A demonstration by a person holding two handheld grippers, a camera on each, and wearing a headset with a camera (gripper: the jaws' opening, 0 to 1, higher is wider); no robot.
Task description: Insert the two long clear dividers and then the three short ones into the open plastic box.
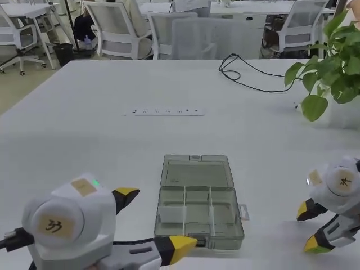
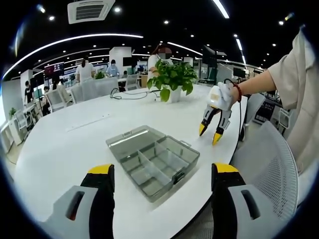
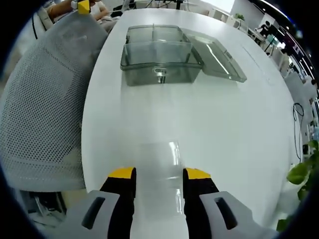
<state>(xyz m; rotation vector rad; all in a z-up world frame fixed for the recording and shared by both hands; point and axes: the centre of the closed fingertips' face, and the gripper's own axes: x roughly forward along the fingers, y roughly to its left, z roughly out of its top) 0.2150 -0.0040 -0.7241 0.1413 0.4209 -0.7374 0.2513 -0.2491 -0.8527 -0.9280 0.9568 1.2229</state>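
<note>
An open plastic box (image 1: pixel 200 224) is pictured near the front edge of a white bench (image 1: pixel 101 129), its lid (image 1: pixel 197 171) laid back flat behind it. Clear partitions are seen splitting the tray into compartments, and a pale piece (image 1: pixel 170 215) is lodged in the left-hand one.

The left gripper (image 1: pixel 160 218) is held just left of the box with its yellow-tipped jaws spread wide and nothing between them. The right gripper (image 1: pixel 312 226) is held to the right, apart from the box, tips angled down toward the bench. In the right gripper view a clear divider (image 3: pixel 158 164) is seen spanning the gap between its parted jaws, but whether it is clamped cannot be told.

A potted plant (image 1: pixel 329 67), a black cable (image 1: pixel 247 73) and a power strip (image 1: pixel 165 111) are set farther back.
</note>
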